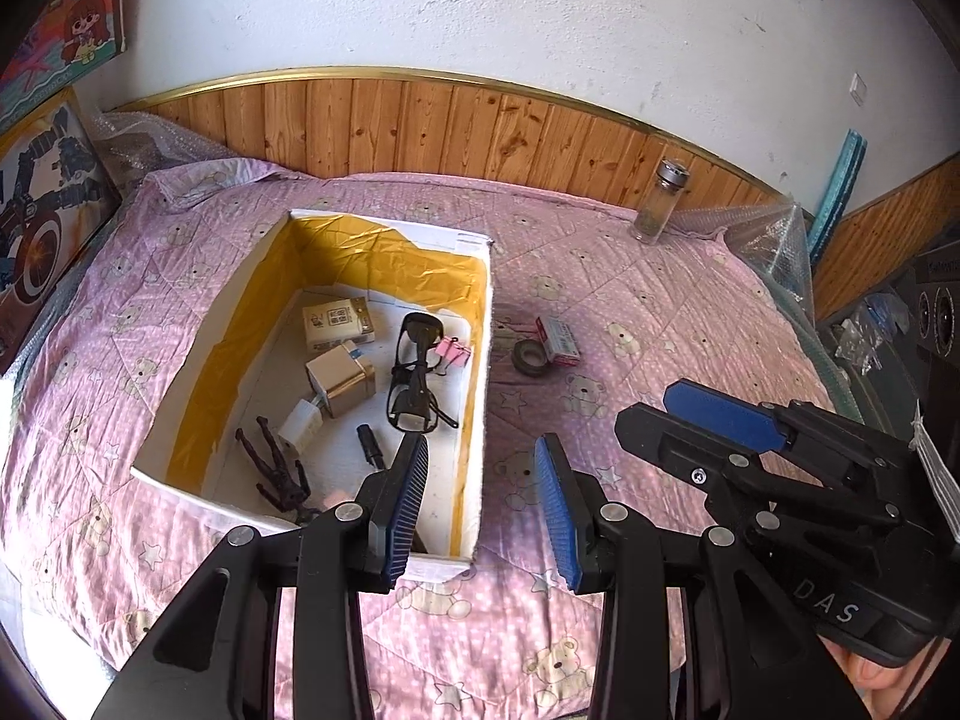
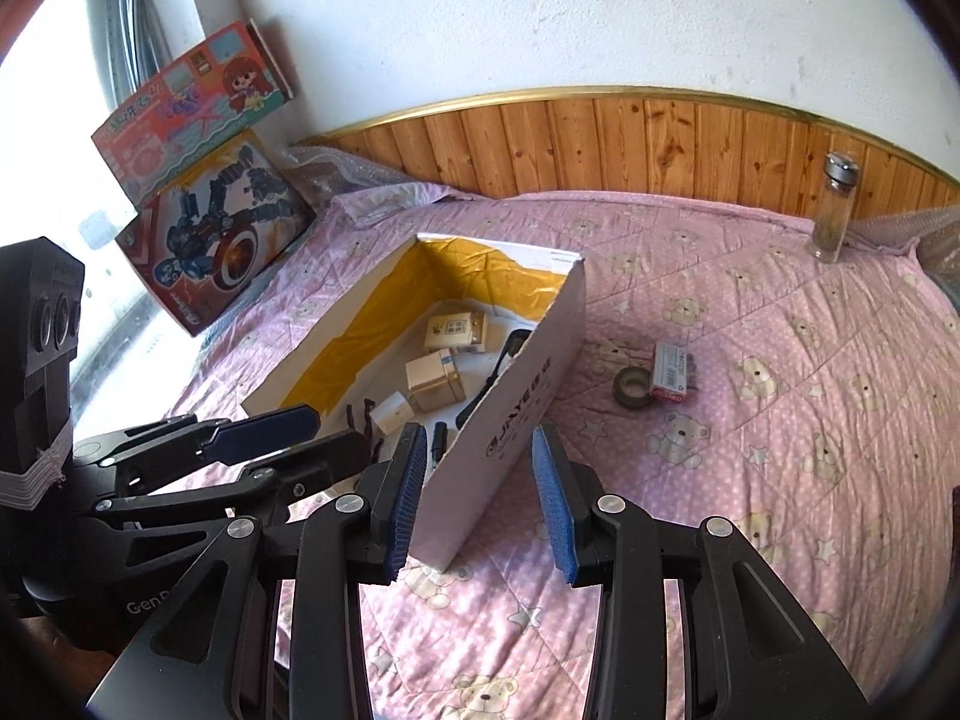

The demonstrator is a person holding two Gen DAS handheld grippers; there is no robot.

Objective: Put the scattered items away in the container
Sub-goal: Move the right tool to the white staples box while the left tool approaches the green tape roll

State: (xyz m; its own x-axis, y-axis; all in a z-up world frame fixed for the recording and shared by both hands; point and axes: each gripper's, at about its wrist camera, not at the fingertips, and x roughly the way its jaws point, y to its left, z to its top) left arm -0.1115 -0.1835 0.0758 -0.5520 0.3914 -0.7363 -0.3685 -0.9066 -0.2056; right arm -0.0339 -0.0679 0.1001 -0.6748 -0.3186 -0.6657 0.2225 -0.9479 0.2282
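A pink bedsheet (image 2: pixel 750 480) printed with teddy bears and stars covers the bed beneath wood wall paneling (image 2: pixel 630 144) trimmed in gold. A clear glass bottle (image 2: pixel 834 207) with a metal cap stands upright near the paneling. Two illustrated toy boxes (image 2: pixel 204 180) lean by the window.

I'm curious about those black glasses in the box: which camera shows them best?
The left wrist view: it looks down into the box, showing the black glasses whole. In the right wrist view the box's white wall hides most of them; only part of the frame shows.
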